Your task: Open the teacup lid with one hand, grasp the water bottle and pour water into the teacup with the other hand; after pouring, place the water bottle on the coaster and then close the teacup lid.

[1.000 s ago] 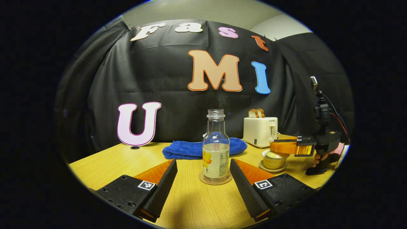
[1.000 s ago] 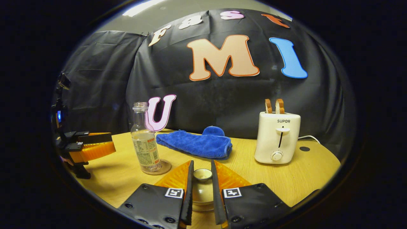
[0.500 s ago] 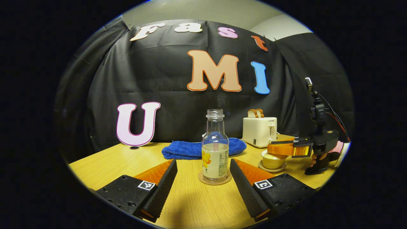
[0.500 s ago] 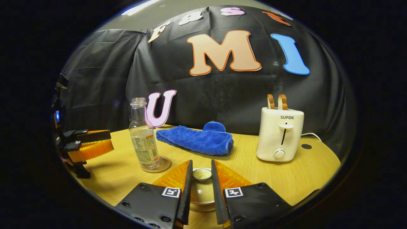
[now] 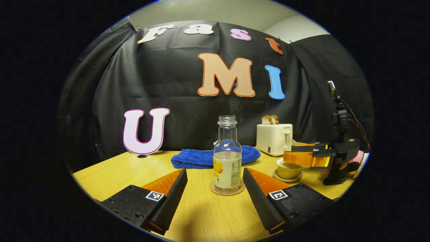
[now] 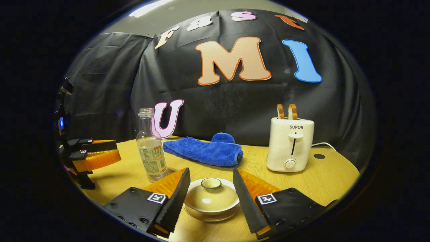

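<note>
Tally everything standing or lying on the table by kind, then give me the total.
Water bottle: 1
Coaster: 1
Lidded teacup: 1
Saucer: 1
Blue towel: 1
Toaster: 1
Toast slices: 2
Total: 8

Place: we see a staged recording booth set up like a kitchen corner | Walls: black cloth (image 6: pixel 100 84) hung all around | Props: wooden table (image 6: pixel 322 181), toaster (image 6: pixel 290 144) with bread at 2 o'clock, blue towel (image 6: pixel 205 151) at 12 o'clock
</note>
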`<state>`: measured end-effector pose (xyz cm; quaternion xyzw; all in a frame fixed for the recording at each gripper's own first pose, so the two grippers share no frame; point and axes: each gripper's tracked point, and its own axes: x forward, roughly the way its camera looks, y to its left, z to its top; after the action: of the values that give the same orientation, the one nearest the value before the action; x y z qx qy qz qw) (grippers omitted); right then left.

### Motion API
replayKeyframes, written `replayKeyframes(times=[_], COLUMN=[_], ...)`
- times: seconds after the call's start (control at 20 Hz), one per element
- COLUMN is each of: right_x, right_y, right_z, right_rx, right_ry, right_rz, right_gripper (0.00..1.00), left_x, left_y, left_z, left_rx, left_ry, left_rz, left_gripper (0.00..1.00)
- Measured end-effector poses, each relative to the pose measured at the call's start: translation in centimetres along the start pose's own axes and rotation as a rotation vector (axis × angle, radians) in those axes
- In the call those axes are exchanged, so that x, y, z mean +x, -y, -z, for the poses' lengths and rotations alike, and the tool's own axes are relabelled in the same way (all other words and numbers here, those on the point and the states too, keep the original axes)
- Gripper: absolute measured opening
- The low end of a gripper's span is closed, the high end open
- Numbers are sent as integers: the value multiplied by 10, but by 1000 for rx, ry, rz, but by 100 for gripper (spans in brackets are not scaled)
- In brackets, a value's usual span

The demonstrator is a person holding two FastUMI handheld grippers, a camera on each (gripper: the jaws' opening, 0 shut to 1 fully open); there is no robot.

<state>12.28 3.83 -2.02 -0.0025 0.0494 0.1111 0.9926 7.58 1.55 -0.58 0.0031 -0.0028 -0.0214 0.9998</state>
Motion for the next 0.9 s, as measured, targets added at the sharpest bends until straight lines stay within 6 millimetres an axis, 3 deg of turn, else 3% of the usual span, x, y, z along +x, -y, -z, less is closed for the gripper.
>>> replayKeyframes(times=[0.35,0.4,0.45,0.5,0.6,0.9], right_x=[-43,-51,-58,-67,-83,-122], right_y=[9,13,18,22,32,64], right_z=[-10,-10,-11,-10,-10,-10], right_rx=[5,4,4,4,5,6], right_ry=[90,95,99,99,104,113], right_rz=[81,112,142,175,241,426], right_gripper=[82,82,76,83,83,77], left_x=[-1,-1,-1,-1,-1,-7], left_y=[0,0,-1,-1,-3,-23], left_z=[1,0,0,0,0,0], left_rx=[0,0,0,1,1,3], left_ry=[0,0,0,0,-1,-4], left_rz=[-4,-4,-7,-9,-15,-117], left_gripper=[96,96,96,96,96,96])
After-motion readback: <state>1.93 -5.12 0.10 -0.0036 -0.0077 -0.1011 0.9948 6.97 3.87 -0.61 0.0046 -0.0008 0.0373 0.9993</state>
